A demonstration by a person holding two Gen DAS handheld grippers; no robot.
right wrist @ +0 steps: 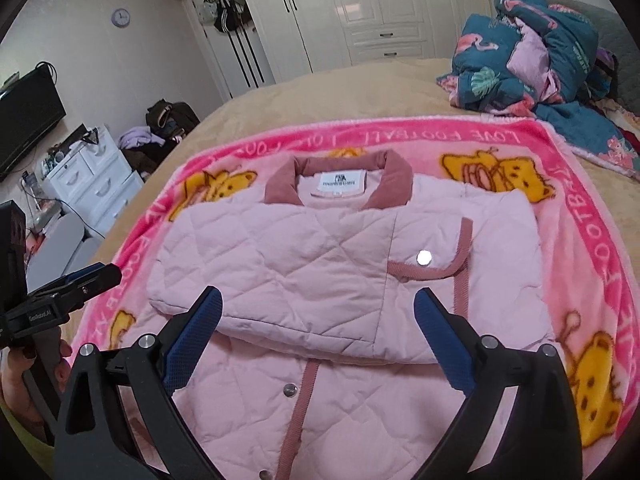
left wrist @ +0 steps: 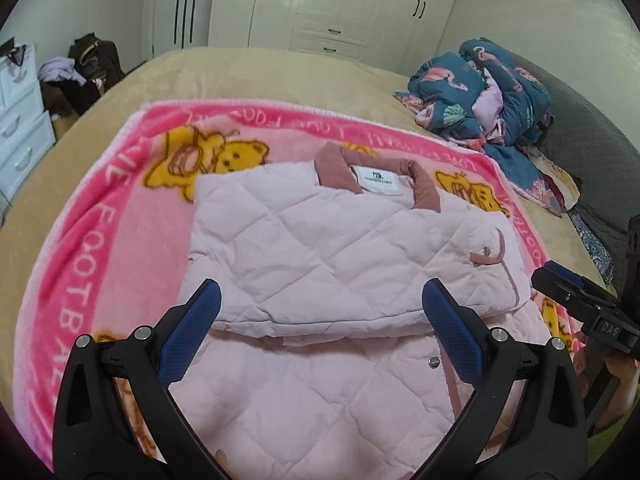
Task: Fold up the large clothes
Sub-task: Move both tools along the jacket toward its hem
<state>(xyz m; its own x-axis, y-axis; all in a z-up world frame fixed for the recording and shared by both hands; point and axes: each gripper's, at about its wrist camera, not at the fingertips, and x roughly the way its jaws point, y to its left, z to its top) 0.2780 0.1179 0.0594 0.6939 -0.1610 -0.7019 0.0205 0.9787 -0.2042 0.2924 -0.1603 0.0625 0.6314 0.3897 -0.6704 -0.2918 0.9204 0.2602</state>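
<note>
The left gripper [left wrist: 320,304] hangs with its jaws spread wide, clamped on nothing, just above the jacket [left wrist: 336,248]. The jacket lies straight ahead of and under both tools on the blanket [left wrist: 120,216], its sleeves folded across the chest and its collar [left wrist: 372,164] at the far end. The right gripper [right wrist: 318,312] is likewise wide apart and empty over the jacket's near half. A bundled quilt [right wrist: 532,52] sits far ahead to its right.
</note>
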